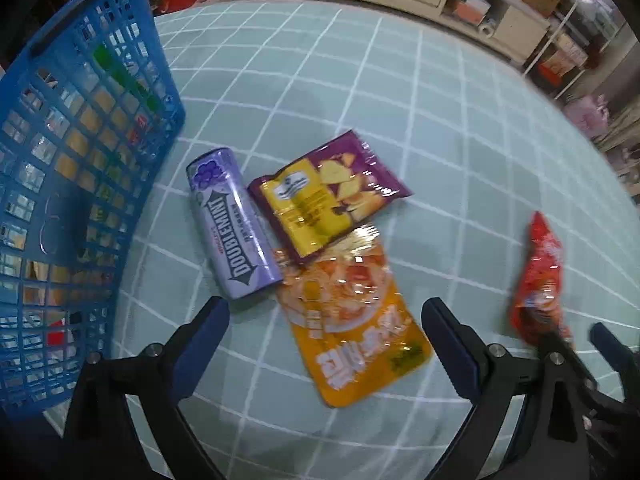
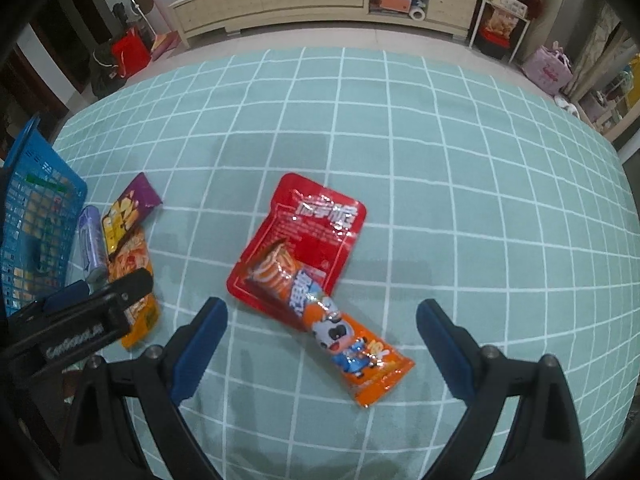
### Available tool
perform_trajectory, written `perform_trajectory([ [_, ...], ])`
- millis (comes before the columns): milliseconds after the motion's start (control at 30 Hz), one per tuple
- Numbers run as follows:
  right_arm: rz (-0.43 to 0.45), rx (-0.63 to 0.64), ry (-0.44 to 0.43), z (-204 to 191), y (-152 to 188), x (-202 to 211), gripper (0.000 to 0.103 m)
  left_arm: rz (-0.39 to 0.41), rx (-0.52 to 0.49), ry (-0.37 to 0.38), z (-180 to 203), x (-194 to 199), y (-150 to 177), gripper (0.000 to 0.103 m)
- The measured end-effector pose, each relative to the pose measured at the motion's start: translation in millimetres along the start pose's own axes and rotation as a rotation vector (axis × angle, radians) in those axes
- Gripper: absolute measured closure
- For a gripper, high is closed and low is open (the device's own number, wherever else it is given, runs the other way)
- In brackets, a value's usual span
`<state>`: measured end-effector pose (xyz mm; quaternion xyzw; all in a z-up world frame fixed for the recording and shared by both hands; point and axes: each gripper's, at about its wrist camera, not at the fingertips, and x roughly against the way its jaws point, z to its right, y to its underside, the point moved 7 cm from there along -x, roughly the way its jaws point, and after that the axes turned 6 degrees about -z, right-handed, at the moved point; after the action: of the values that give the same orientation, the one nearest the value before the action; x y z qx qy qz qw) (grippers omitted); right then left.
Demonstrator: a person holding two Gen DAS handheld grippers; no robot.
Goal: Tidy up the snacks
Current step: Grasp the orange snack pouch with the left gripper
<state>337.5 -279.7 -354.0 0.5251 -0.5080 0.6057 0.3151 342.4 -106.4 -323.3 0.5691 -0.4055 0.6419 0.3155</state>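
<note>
both our tools hang mouth-down over the teal checked cloth on the counter, nothing in either. left tool is spread wide, its blue pads either side of the orange-yellow pouch at 6 o'clock in its view, not touching it. right tool is spread too, w/ the orange stick pack between its pads, also untouched.

snacks: purple doublemint tube lies just beside the basket, purple-yellow chip packet overlaps the pouch's top edge. red pouch sits under the stick pack's far end. blue basket at 9 o'clock already holds some items, can't tell which.

step, as we read it: picking approach, one snack per tool. next: drop pads lower, close on pouch & stick pack w/o dragging the neighbours, then carry to the basket.
</note>
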Motion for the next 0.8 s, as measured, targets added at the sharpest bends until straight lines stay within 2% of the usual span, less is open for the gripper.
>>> perform_trajectory([
  [200, -0.006, -0.008, -0.004, 6, 7, 1, 0.006, -0.003, 0.023, -0.004, 2, -14, -4, 0.007],
  [500, -0.001, -0.024, -0.012, 14, 23, 8, 0.006, -0.029, -0.099, -0.004, 18, -18, 13, 0.009],
  [567, 0.008, -0.031, -0.015, 17, 25, 12, 0.006, -0.033, -0.083, -0.009, 15, -17, 12, 0.015],
  [633, 0.016, -0.038, -0.018, 18, 28, 16, 0.006, -0.033, -0.043, -0.014, 15, -12, 14, 0.03],
  [800, 0.027, -0.047, -0.027, 28, 34, 23, 0.006, -0.008, -0.049, 0.007, 15, -4, 7, 0.055],
])
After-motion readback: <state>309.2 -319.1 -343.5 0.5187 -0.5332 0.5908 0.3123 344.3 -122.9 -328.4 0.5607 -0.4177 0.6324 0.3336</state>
